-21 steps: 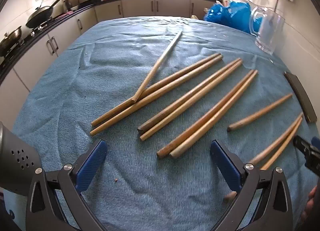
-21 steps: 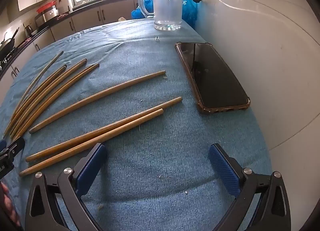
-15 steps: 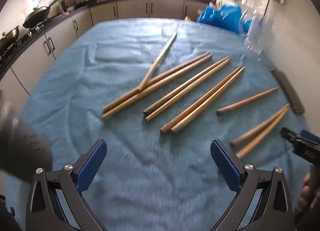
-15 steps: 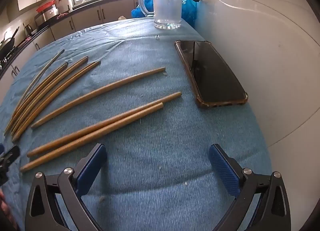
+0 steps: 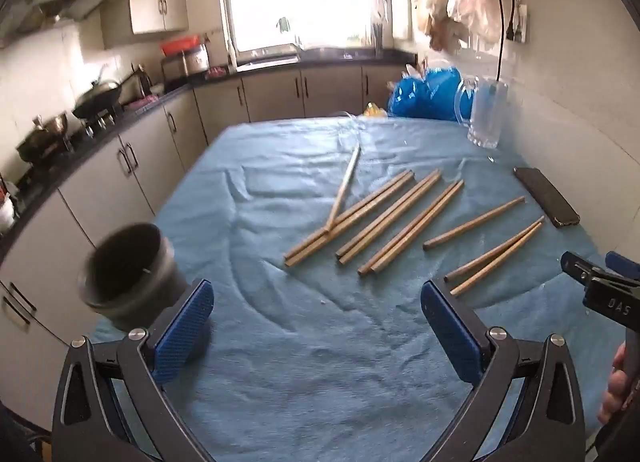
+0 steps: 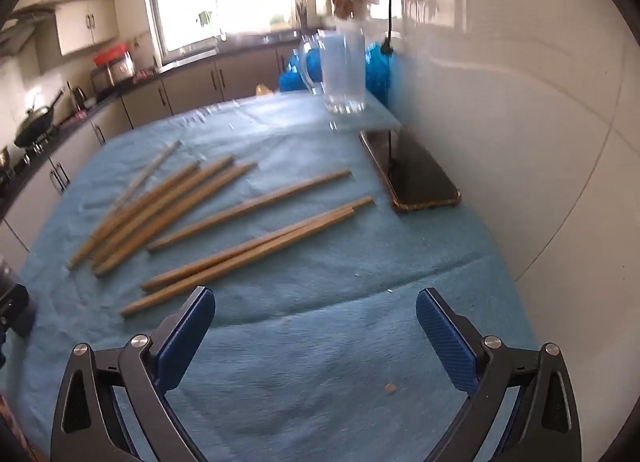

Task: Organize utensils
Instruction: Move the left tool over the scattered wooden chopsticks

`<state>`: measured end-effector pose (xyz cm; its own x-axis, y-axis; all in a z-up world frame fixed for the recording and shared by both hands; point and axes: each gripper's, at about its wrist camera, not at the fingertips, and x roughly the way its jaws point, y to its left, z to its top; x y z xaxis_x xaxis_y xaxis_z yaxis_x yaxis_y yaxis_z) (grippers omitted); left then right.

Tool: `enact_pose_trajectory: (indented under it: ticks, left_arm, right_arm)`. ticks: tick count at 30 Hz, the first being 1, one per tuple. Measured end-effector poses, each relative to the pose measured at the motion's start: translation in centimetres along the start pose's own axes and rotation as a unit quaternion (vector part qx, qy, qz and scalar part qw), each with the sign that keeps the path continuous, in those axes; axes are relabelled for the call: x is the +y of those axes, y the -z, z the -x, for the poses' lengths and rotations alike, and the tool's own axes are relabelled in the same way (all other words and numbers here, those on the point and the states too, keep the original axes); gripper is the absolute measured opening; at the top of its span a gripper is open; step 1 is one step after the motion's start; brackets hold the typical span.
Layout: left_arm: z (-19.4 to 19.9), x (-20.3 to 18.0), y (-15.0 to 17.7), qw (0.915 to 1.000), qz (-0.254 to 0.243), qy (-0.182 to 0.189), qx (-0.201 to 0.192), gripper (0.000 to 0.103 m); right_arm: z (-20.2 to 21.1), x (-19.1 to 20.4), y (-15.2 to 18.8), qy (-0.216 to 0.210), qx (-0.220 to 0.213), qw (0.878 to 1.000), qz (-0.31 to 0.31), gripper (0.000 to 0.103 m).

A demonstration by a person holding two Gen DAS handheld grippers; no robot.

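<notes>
Dark cup stands beside wooden chopsticks, glass mug farther off

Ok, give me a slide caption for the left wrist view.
Open left gripper above blue cloth, wooden chopsticks scattered ahead, dark cup at left.

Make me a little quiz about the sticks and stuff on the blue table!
1. True or false: the left gripper holds a chopstick.
2. What lies beside the wall, past the chopsticks: A phone, B plate, C spoon?
3. What dark container stands left of the left gripper?

Key: 1 false, both it and the right gripper are open and empty. 2 A. 3 a black cup.
</notes>
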<state>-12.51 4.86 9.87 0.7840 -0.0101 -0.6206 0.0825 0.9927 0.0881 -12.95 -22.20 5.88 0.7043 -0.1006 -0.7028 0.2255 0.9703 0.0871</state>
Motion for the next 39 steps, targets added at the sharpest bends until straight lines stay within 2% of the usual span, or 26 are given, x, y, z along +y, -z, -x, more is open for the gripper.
enact_pose_trajectory:
  ticks: [10,17,25,39]
  left_arm:
    - [3.4,1.5,0.2,0.9995,0.007,0.006,-0.029,0.103]
    - [5.2,1.9,0.7,0.9985,0.010,0.003,-0.053,0.103]
    - [6.4,1.8,1.2,0.9978,0.001,0.006,-0.066,0.103]
    - [6.7,1.4,1.6,0.9992,0.003,-0.003,-0.039,0.102]
  right_arm:
    - [6.1,3.6,0.2,-0.004,-0.099,0.995,0.008,0.102]
    - [8.5,3.7,0.2,-0.008,-0.136,0.991,-0.013,0.102]
    - [8.4,3.9,0.8,-0.015,-0.121,0.992,-0.016,0.102]
    - [8.9,3.8,1.7,-0.034,-0.114,0.993,-0.017,0.102]
